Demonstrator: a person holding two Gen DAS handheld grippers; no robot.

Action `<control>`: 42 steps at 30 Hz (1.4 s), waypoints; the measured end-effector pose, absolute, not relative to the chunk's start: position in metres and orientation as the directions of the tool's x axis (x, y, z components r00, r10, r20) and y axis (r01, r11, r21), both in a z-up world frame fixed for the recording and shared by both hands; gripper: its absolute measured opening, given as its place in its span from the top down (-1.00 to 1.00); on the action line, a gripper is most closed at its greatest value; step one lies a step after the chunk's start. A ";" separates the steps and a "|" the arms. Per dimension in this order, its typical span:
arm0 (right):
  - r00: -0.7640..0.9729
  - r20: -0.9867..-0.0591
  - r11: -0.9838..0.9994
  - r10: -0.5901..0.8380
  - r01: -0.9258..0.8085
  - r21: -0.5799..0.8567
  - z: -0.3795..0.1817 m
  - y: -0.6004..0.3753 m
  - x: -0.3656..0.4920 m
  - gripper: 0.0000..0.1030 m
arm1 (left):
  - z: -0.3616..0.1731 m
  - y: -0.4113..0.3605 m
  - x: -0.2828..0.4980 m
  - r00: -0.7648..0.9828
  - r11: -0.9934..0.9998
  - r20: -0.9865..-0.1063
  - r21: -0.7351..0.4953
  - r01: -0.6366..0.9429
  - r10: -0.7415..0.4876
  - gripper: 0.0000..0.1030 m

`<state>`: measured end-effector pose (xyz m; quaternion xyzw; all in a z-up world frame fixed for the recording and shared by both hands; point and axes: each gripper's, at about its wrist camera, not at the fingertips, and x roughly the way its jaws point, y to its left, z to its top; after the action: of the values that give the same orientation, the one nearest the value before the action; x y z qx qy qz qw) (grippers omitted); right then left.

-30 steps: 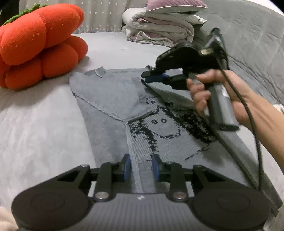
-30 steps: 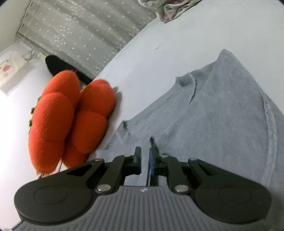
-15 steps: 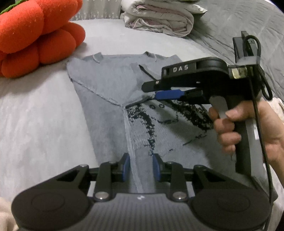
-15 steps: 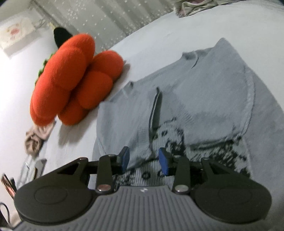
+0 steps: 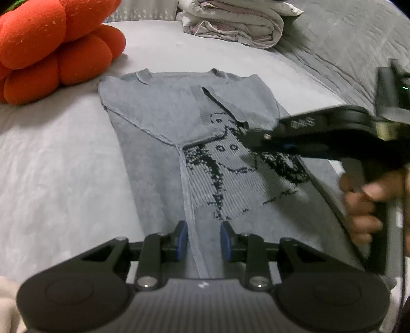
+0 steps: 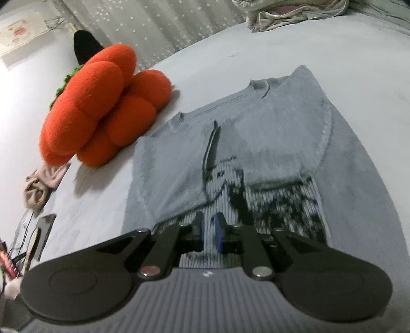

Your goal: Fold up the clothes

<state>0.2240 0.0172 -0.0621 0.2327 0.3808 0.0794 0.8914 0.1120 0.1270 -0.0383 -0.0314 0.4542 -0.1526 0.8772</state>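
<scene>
A grey knit sweater [image 5: 159, 120] with a black pattern [image 5: 217, 174] lies flat on the bed, both sleeves folded in across the chest; it also shows in the right wrist view [image 6: 269, 143]. My left gripper [image 5: 202, 242] is open and empty, low over the sweater's lower part, straddling a seam. My right gripper [image 6: 208, 230] hovers over the patterned chest with its blue pads a narrow gap apart, holding nothing. In the left wrist view the right gripper [image 5: 246, 133] reaches in from the right above the folded sleeve.
An orange plush pumpkin [image 5: 51, 43] sits at the sweater's left, also in the right wrist view [image 6: 102, 102]. A pile of folded bedding [image 5: 230, 20] lies at the back. A beige cloth [image 6: 41, 184] and small items sit at the bed's left edge.
The right gripper released the sleeve onto the chest, opened, pulled back to the right, and its jaws have narrowed again. The left gripper has stayed open in place.
</scene>
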 end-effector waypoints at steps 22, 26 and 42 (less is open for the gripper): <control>0.691 -0.626 0.905 0.360 -0.095 0.415 -0.028 0.035 0.084 -0.23 | -0.024 0.110 0.043 0.571 0.974 -0.801 -0.063 0.217 -0.180 -0.21; 0.664 -0.649 0.899 0.370 -0.080 0.431 -0.037 0.035 0.093 -0.23 | -0.021 0.120 0.023 0.581 0.984 -0.797 -0.090 0.154 -0.164 -0.27; 0.561 -0.618 0.804 0.551 -0.157 0.573 -0.047 0.033 0.094 -0.22 | -0.038 0.144 -0.057 0.566 0.986 -0.808 -0.146 0.080 -0.165 0.08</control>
<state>0.0940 0.0326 -0.0473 0.2340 0.4201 0.2078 0.8518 -0.0567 0.1436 -0.0375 -0.0463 0.4606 -0.0692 0.8837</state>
